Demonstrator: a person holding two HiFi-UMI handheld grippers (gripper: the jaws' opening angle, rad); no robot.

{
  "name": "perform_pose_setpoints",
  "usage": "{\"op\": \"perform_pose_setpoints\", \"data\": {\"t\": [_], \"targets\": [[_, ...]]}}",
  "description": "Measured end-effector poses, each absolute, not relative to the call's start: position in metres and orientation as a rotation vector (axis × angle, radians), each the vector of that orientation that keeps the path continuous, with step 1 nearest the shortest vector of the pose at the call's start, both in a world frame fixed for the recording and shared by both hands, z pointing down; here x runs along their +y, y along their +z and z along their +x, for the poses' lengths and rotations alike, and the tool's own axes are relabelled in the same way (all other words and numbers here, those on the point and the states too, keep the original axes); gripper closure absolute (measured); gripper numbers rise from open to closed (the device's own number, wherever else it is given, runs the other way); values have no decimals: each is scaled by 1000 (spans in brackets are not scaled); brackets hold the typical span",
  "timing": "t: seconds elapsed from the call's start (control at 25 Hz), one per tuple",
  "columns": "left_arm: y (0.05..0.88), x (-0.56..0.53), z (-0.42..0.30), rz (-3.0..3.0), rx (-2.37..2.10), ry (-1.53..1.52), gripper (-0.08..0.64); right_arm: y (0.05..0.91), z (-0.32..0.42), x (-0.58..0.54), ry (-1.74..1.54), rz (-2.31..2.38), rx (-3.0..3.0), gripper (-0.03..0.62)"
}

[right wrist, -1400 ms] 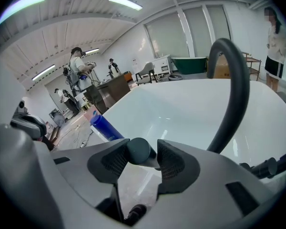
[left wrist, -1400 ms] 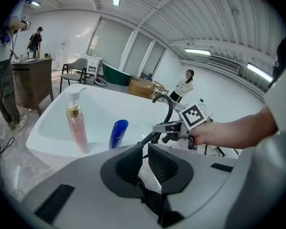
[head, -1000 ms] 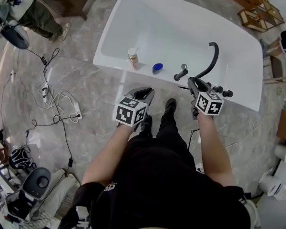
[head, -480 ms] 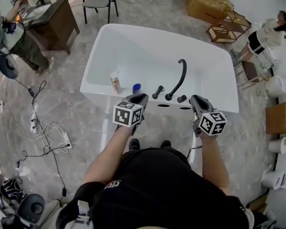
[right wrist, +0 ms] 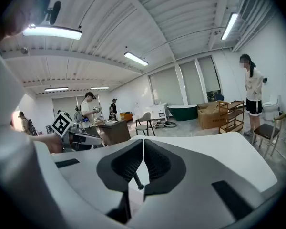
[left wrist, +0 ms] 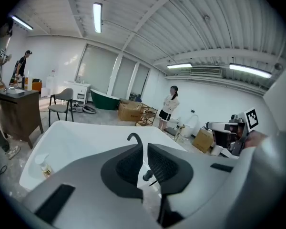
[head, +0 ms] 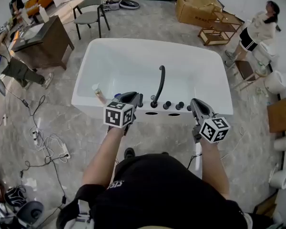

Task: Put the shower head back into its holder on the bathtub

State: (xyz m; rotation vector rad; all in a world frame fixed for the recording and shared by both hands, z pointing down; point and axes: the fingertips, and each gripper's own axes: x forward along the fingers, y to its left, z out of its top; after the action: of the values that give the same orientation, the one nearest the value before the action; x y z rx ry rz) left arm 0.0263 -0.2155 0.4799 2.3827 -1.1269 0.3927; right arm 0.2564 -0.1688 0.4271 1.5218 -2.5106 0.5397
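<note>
The white bathtub (head: pixel 109 56) lies ahead, with a black curved spout (head: pixel 159 82) on its near rim. Small black fittings (head: pixel 173 105) stand in a row beside the spout; I cannot tell which is the shower head. My left gripper (head: pixel 136 97) hovers at the near rim, left of the spout, shut and empty. The right gripper (head: pixel 195 103) hangs in front of the rim, right of the fittings; its jaws have just been closing, with nothing between them. In the left gripper view, the spout (left wrist: pixel 135 138) shows beyond the shut left gripper (left wrist: pixel 144 151). The right gripper (right wrist: pixel 143 151) is shut too.
A small bottle (head: pixel 97 90) stands on the tub's left rim. Cables (head: pixel 47 137) trail over the floor at the left. A desk (head: pixel 43 39), a chair (head: pixel 93 6), cardboard boxes (head: pixel 195 8) and a wooden rack (head: pixel 224 30) stand behind. A person (head: pixel 260 25) stands at the far right.
Both grippers have lifted and drawn back from the fittings on the rim. The right gripper, open at the fittings a second ago, has shut. The head view has tilted up.
</note>
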Motion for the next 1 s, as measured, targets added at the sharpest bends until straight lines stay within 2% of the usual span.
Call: {"op": "perform_pose_setpoints", "data": {"t": [0.56,1.0], "targets": [[400,-182,137,2439,-1268,358,517,361,351,-157,532,1372,-2807,577],[347,-172,143,2512,-1349,270,517,294,409,-128,224,1575,-2951,578]]}}
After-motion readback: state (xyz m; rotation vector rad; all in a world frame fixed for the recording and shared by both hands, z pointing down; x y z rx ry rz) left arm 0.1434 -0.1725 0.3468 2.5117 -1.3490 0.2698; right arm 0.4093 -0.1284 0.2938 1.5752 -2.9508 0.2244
